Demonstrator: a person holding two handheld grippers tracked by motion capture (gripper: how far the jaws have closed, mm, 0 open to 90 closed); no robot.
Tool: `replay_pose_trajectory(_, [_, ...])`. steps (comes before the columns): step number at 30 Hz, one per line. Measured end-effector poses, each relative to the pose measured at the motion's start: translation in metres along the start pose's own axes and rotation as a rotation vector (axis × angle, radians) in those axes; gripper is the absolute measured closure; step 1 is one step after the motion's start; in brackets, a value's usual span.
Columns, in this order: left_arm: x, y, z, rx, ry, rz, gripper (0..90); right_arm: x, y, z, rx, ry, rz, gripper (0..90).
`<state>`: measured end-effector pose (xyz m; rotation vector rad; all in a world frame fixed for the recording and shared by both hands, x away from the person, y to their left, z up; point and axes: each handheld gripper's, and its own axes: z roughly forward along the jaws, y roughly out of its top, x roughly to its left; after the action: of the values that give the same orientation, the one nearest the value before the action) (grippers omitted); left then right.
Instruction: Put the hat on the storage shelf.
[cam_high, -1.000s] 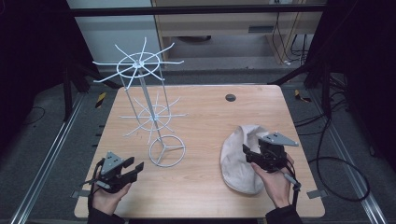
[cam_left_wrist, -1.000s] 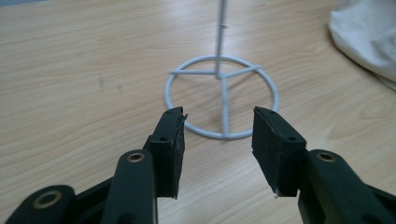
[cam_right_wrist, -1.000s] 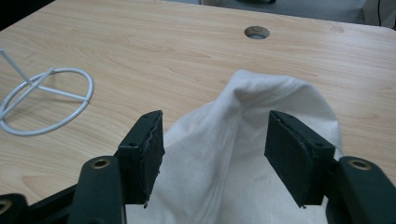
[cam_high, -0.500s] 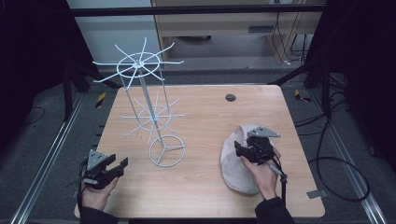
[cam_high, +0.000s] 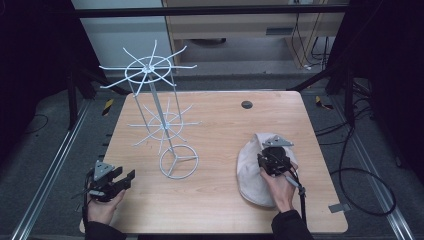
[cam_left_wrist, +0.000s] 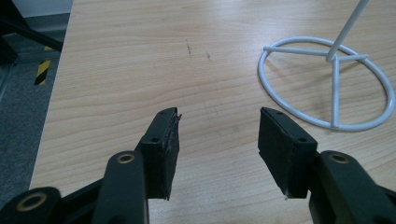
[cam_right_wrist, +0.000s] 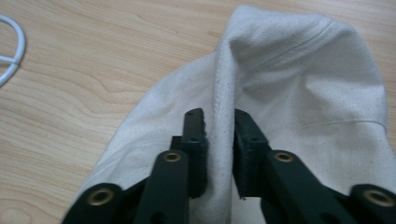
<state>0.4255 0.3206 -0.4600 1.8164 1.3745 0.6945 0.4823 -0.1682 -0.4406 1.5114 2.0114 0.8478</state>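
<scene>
A cream cloth cap (cam_high: 251, 172) lies on the right half of the wooden table (cam_high: 220, 125). My right gripper (cam_high: 272, 159) sits on top of it, jaws shut on a raised fold of the cap (cam_right_wrist: 299, 88) along its seam (cam_right_wrist: 221, 105). A white wire rack (cam_high: 159, 107) with two tiers of spokes stands at centre left on a ring base (cam_left_wrist: 327, 84). My left gripper (cam_high: 117, 181) hovers low over the table's near left corner, open and empty; in the left gripper view the gripper (cam_left_wrist: 218, 140) has bare wood between its pads.
A small dark round disc (cam_high: 246, 104) is set in the table near the far edge. Cables (cam_high: 360, 175) trail on the floor to the right. Black frame rails border the table on both sides.
My right gripper moved left and forward onto the cap and pinched a fold. My left gripper drifted left, then back right a little near the front corner.
</scene>
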Motion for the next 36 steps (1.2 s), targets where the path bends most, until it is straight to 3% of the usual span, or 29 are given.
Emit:
replay_pose_trajectory(6, [0.003, 0.000, 0.000, -0.002, 0.001, -0.009, 49.1, 0.000, 0.000, -0.001, -0.006, -0.027, -0.009, 86.4])
replay_pose_trajectory(13, [0.004, -0.001, -0.001, -0.005, 0.000, -0.015, 49.9, -0.003, 0.002, -0.020, -0.096, 0.003, -0.030, 87.0])
replay_pose_trajectory(16, [0.004, -0.001, -0.001, -0.009, -0.001, -0.016, 50.2, -0.005, 0.004, -0.031, -0.160, 0.042, -0.038, 87.1])
replay_pose_trajectory(19, [0.004, -0.001, -0.002, -0.011, -0.002, -0.015, 50.4, -0.009, 0.007, -0.047, -0.258, 0.114, -0.066, 87.3])
replay_pose_trajectory(20, [0.004, -0.001, -0.002, -0.011, -0.002, -0.015, 50.4, -0.009, 0.007, -0.047, -0.258, 0.114, -0.066, 87.3])
replay_pose_trajectory(22, [0.003, -0.001, -0.002, -0.012, -0.001, -0.014, 50.5, -0.010, 0.010, -0.061, -0.334, 0.158, -0.091, 87.4])
replay_pose_trajectory(25, [0.003, -0.001, -0.003, -0.019, -0.003, -0.015, 50.4, -0.010, 0.013, -0.070, -0.380, 0.178, -0.104, 87.5])
replay_pose_trajectory(27, [0.002, -0.001, -0.003, -0.021, -0.004, -0.016, 50.4, -0.010, 0.016, -0.085, -0.453, 0.212, -0.126, 87.6])
replay_pose_trajectory(28, [0.002, 0.000, -0.003, -0.022, -0.005, -0.015, 50.4, -0.010, 0.016, -0.085, -0.453, 0.212, -0.126, 87.6])
replay_pose_trajectory(36, [0.001, 0.000, -0.003, -0.022, -0.005, -0.013, 50.4, -0.004, 0.030, -0.135, -0.659, 0.319, -0.157, 87.7])
